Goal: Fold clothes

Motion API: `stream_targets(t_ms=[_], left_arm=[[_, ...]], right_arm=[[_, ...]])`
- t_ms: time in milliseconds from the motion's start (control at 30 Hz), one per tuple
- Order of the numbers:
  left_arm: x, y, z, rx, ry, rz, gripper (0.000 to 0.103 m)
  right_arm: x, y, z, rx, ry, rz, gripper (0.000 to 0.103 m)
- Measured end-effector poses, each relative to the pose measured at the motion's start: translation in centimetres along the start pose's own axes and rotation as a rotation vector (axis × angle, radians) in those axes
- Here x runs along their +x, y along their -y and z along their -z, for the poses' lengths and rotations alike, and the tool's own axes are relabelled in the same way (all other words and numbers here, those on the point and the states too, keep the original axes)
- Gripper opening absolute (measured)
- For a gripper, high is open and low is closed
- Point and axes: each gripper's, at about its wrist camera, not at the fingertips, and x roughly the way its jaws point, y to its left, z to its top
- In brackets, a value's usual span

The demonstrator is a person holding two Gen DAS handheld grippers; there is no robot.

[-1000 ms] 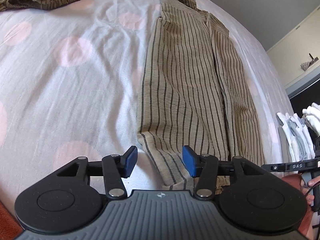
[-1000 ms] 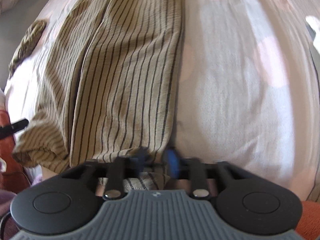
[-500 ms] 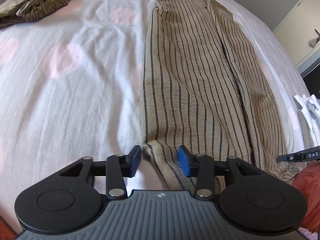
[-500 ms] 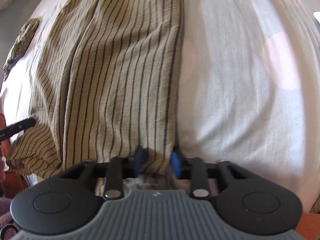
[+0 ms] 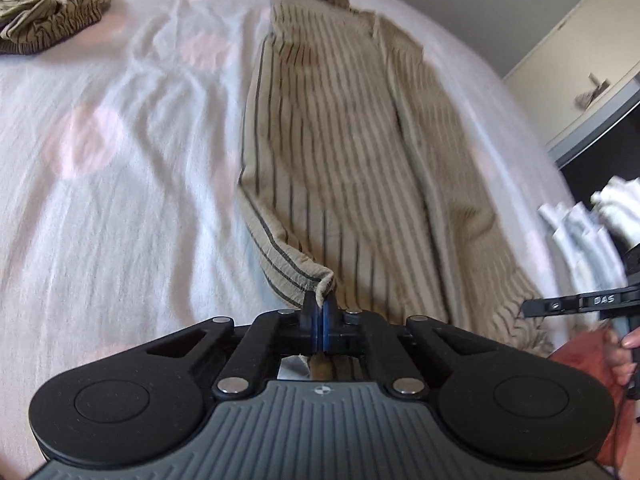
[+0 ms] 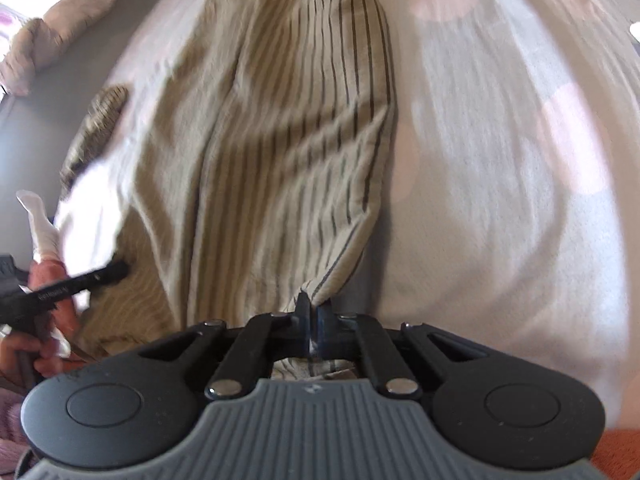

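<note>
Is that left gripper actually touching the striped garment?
Touching. The left wrist view shows the left gripper shut on the striped garment's near corner, cloth bunched between its blue pads.

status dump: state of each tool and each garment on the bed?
left tool: shut on the near left corner of the striped garment.
right tool: shut on the near right corner of the same garment.
striped garment: laid lengthwise on the bedsheet, near corners lifted.
second striped piece: bunched at the far left, untouched.

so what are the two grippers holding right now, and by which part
Both are shut on the striped garment: the left gripper pinches one near corner of its hem, the right gripper the other.
</note>
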Motion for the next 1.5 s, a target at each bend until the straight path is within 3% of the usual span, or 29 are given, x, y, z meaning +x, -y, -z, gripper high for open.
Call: stream_targets(t_ms=[133, 333, 467, 633, 733, 833, 867, 967, 1100, 1233, 1433, 1500], left_arm=[[-1.6, 0.2, -2.1, 0.001, 0.084, 0.044, 0.0], [-2.2, 0.0, -6.4, 0.016, 0.177, 0.045, 0.0], [-0.8, -0.7, -8.8, 0.031, 0.174, 0.028, 0.0], [2.8, -0.8, -10.0, 0.075, 0.142, -0.053, 0.0], [4.4, -0.9, -9.8, 0.1, 0.116, -0.093, 0.0], [4.7, -0.9, -9.3, 0.129, 0.12, -0.104, 0.002], [4.5, -0.9, -9.2, 0.143, 0.127, -0.105, 0.006], [2.8, 0.0, -8.3, 0.232, 0.184, -0.15, 0.028], [0.4, 1.8, -6.8, 0.348, 0.245, -0.166, 0.039], [0.0, 4.3, -5.2, 0.443, 0.237, -0.131, 0.044], [2.1, 7.4, -2.0, 0.581, 0.158, -0.097, 0.047], [2.7, 7.7, -1.1, 0.603, 0.134, -0.094, 0.047]], right_arm=[[-2.0, -0.4, -1.0, 0.006, 0.077, -0.089, 0.004], [-3.5, -0.9, -4.8, -0.038, 0.198, -0.086, 0.004], [-3.0, -0.2, -7.8, -0.035, 0.251, -0.065, 0.003], [0.2, 0.2, -9.9, -0.067, 0.254, -0.007, 0.003], [2.3, 0.4, -10.2, -0.097, 0.237, 0.043, 0.004], [2.8, 0.4, -9.8, -0.14, 0.239, 0.08, 0.011], [2.8, 0.2, -9.6, -0.159, 0.244, 0.094, 0.014], [1.8, -1.3, -8.5, -0.282, 0.282, 0.178, 0.035], [0.1, -3.9, -6.5, -0.477, 0.342, 0.289, 0.036], [0.8, -6.5, -5.0, -0.6, 0.345, 0.271, 0.05], [3.7, -10.3, -3.9, -0.734, 0.343, 0.243, 0.05], [4.8, -11.2, -4.4, -0.742, 0.359, 0.252, 0.045]])
